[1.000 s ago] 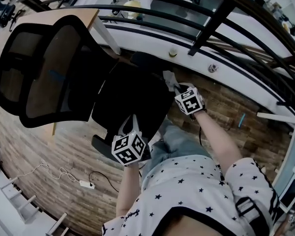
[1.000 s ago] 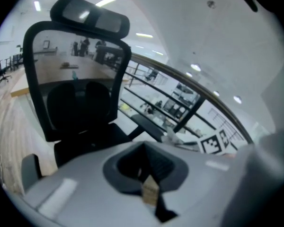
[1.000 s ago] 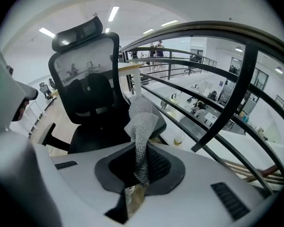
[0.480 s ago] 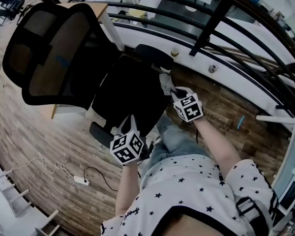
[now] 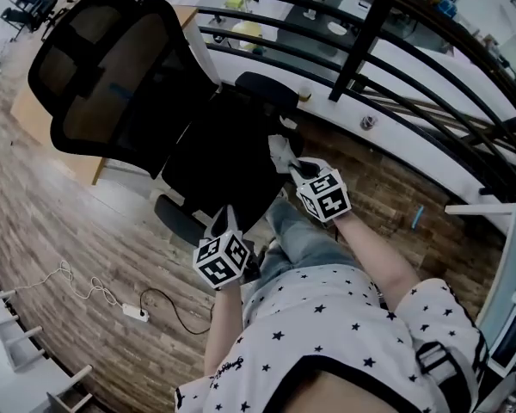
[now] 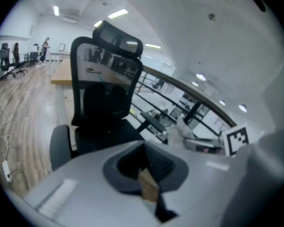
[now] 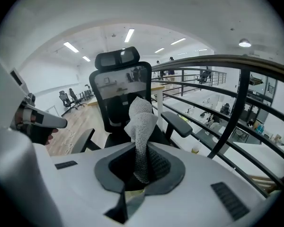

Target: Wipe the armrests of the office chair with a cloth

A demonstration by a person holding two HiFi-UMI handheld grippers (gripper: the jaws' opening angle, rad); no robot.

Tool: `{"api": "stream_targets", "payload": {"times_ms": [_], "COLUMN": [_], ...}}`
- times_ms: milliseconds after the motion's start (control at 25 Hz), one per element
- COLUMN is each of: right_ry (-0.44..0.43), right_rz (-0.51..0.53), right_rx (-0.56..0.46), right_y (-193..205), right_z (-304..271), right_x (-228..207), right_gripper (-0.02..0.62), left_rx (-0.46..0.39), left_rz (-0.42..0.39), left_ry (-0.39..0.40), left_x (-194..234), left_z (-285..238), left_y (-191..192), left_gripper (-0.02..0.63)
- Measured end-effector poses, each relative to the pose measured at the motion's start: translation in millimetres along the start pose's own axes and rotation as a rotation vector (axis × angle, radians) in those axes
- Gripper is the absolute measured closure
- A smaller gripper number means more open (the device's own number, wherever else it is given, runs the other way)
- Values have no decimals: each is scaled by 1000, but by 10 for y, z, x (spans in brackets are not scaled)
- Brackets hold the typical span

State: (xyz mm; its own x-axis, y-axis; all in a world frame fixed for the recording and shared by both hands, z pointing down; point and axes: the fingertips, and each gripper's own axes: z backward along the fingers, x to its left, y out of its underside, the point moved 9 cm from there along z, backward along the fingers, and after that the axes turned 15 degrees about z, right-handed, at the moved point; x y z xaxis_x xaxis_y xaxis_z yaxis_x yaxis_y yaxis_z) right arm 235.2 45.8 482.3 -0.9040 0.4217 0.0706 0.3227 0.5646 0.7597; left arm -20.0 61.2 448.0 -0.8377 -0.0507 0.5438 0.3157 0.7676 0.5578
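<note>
Well, the black mesh-backed office chair (image 5: 112,76) faces the person, close by a dark railing (image 5: 371,22). One armrest (image 5: 267,89) sits near the railing, and the other armrest (image 5: 179,220) lies just beside the left gripper (image 5: 226,219), whose jaws are closed together on nothing. The right gripper (image 5: 297,169) is clamped on a pale knitted cloth (image 5: 279,151), which is held over the seat edge, apart from either armrest.

Head view looks steeply down; 2 gripper views face the office chair (image 7: 113,98).
</note>
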Motion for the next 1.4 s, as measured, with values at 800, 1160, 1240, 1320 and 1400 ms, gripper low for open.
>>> {"api": "stream_targets", "payload": {"times_ms": [800,1160,1240,1320,1400], "right_ry": [-124,-144,-145,-145,-145], "right_rz": [76,64,59,58,60], "right_rx": [-168,-210,-213,-213,-211], "right_y": [-193,-221,-213,-205,-193], "right_z": [641,753,767,768,769], "right_x": [454,501,519,534,555], "right_gripper": [558,558,558,558,558], "left_rx": [-125,-151,-152,-153,-153], "left_rz": [-46,-41,-40,-37,-35], "left_ry": [-44,-53,-53,-51,-49], "left_x": [-80,-131,-127,-118,-107], "left_z": [496,551,561,563,568], "left_y": [183,175,178,176,184], "left_gripper": [604,604,604,604,604]}}
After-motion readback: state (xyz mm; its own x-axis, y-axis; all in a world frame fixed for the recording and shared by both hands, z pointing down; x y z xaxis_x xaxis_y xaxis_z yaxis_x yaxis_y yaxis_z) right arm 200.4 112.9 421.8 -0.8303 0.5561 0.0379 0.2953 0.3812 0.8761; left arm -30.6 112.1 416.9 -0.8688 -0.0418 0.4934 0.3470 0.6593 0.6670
